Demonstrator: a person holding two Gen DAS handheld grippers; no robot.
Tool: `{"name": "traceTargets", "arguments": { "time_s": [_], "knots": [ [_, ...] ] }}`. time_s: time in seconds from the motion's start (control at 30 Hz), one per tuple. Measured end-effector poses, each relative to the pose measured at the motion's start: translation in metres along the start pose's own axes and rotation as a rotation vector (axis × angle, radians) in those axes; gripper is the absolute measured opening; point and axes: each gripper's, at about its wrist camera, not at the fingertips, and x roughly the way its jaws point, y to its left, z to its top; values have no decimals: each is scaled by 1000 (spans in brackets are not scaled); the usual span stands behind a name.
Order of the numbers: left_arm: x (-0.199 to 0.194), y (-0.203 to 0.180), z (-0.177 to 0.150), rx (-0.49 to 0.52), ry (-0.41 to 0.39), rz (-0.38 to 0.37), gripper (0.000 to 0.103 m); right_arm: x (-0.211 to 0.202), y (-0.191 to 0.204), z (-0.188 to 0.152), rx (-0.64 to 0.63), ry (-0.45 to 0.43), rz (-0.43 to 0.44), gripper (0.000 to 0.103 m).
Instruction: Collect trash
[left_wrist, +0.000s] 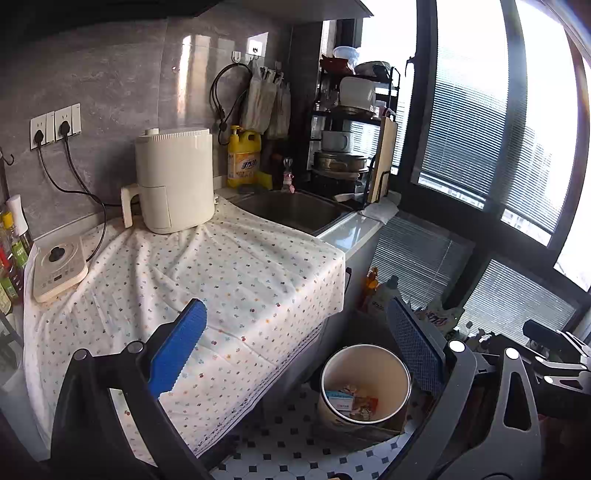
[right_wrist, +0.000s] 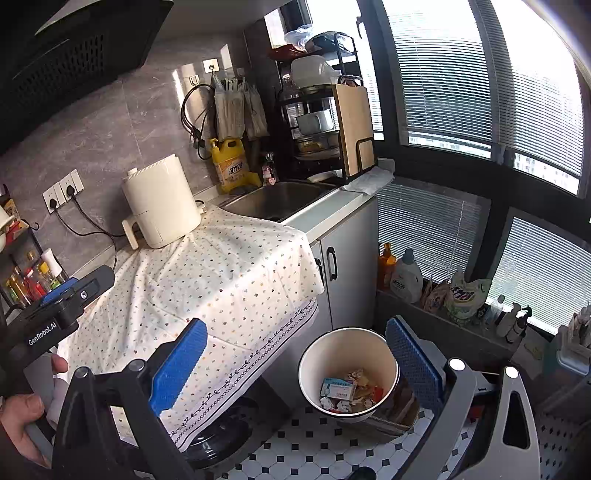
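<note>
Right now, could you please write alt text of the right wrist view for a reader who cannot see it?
An open, empty right claw hangs above a white trash bin on the tiled floor, with wrappers and a small box inside. Beside it, a dotted cloth covers a counter bearing a cream appliance; the left claw shows at left.

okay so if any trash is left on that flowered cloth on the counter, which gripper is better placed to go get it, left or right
Probably left. The left gripper is open and empty, and in the right wrist view it sits over the flowered cloth. The right gripper, also open, hangs over the trash bin on the floor. No trash shows on the cloth, though.
</note>
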Motion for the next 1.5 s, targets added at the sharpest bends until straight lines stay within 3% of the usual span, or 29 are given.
{"name": "traceTargets", "arguments": {
  "time_s": [1.5],
  "knots": [
    [17, 2, -5, 17, 38, 31, 97, 18, 14, -1, 3, 10, -8, 95]
  ]
}}
